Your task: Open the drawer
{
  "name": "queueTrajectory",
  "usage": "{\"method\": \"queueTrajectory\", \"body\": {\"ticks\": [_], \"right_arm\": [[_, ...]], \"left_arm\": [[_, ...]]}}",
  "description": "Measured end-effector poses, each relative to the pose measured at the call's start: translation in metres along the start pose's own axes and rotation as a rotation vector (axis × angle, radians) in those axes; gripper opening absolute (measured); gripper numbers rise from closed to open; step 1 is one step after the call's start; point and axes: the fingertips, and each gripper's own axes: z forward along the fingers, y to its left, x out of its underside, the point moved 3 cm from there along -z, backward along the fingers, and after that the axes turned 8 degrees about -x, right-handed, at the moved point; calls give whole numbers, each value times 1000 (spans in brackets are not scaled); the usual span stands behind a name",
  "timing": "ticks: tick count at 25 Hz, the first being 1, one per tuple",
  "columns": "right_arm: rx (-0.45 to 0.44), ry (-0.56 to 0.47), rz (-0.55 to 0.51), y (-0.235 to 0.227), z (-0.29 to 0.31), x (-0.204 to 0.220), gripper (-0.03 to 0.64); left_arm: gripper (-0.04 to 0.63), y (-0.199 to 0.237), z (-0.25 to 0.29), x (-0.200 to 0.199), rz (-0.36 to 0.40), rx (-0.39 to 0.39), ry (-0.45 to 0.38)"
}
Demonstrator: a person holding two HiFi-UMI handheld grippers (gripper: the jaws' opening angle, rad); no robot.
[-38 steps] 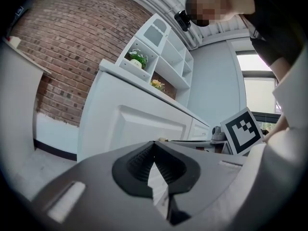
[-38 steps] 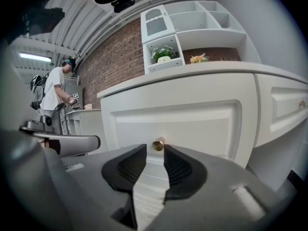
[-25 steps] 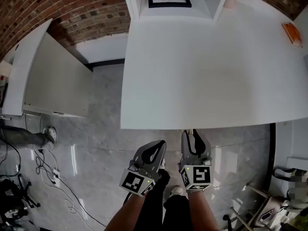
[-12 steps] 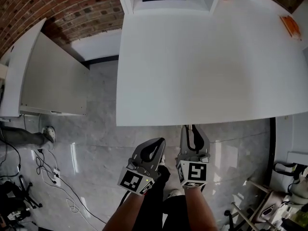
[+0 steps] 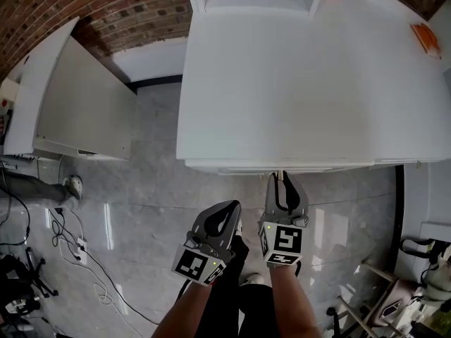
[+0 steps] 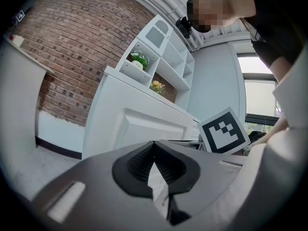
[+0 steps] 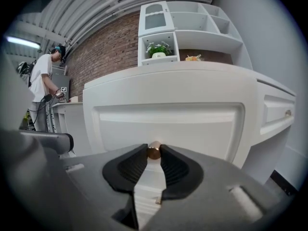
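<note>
The white drawer front (image 7: pixel 168 121) fills the right gripper view, with a small brass knob (image 7: pixel 154 152) at its middle. My right gripper (image 7: pixel 154 151) is shut on that knob, its dark pads pressing it from both sides. In the head view the right gripper (image 5: pixel 280 179) reaches under the white counter's (image 5: pixel 296 83) front edge, where a thin strip of the drawer (image 5: pixel 232 167) shows. My left gripper (image 5: pixel 229 210) hangs beside it to the left, off the furniture. In the left gripper view its jaws (image 6: pixel 154 146) meet at the tips, shut on nothing.
A white panel (image 5: pixel 77 111) stands out to the left over the grey tiled floor (image 5: pixel 141 210). Cables (image 5: pixel 70 252) lie at the lower left. Another drawer with a knob (image 7: pixel 288 113) sits to the right. A person (image 7: pixel 41 90) stands far left by a counter.
The right jaws have shut on the knob. A strip of drawer now shows below the counter's front edge, where none showed before. The left gripper has barely shifted.
</note>
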Motion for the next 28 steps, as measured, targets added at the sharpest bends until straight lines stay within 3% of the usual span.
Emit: {"method": "queueTrajectory", "body": {"ticks": [28], "right_arm": [[-29,10,-15,25,-70,26,84]], "left_arm": [[3,-34,-53,10,21,-22,-33]]}}
